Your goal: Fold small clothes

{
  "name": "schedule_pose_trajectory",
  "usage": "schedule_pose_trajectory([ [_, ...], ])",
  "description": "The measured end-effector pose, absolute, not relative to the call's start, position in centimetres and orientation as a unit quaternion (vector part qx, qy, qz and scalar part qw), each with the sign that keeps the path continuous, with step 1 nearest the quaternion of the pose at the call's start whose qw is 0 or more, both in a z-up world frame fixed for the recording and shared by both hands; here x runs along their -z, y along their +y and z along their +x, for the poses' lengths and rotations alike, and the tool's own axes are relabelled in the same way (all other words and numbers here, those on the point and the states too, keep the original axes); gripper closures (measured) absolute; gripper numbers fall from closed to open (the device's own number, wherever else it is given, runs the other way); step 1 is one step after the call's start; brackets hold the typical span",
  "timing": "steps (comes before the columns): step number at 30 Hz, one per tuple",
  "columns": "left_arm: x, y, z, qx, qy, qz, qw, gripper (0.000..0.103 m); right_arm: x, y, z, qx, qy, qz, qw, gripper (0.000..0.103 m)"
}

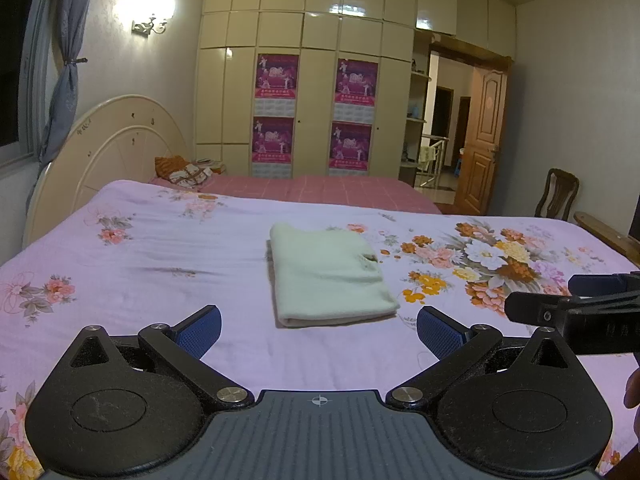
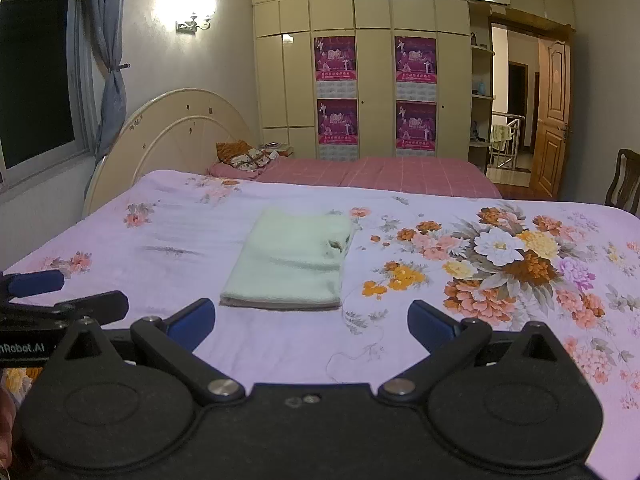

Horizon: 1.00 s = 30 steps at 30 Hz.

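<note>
Looking across the bed from left to right, I have my left gripper (image 1: 319, 330) hanging above the flowered sheet (image 1: 140, 248) with its fingers spread wide and nothing between them, then the pale green garment (image 1: 330, 274) lying flat in a neat folded rectangle in the middle of the sheet, just beyond the fingertips, and then my right gripper (image 2: 311, 320), also spread wide and empty, with the garment (image 2: 290, 266) ahead of it and slightly to its left. Both tools sit close side by side; each shows at the edge of the other's view. The fold looks finished or nearly so to me, so the main risk now is spoiling it: if I reach in and pinch only the top layer, the stack could peel open or slide askew on the smooth sheet. Closing too low could catch the sheet along with the cloth and drag a wrinkle under the bundle. There is a small gap or notch on the garment's right edge where a fingertip could snag. A loose thread (image 2: 352, 354) lies on the sheet near my right fingers and could tangle. With the grippers this near one another, a careless inward move might knock them together.
</note>
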<state>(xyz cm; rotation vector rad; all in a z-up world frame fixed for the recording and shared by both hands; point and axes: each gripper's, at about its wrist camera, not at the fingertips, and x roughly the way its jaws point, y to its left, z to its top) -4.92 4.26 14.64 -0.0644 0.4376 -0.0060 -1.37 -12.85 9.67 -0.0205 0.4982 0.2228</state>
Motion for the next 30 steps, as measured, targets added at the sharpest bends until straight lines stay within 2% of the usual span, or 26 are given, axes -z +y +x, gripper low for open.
schedule_pose_trajectory([
  [30, -14.53, 3.64, -4.68, 0.014, 0.215, -0.020, 0.976, 0.000, -9.72, -13.22, -1.49, -0.105, 0.243, -0.012, 0.964, 0.001],
])
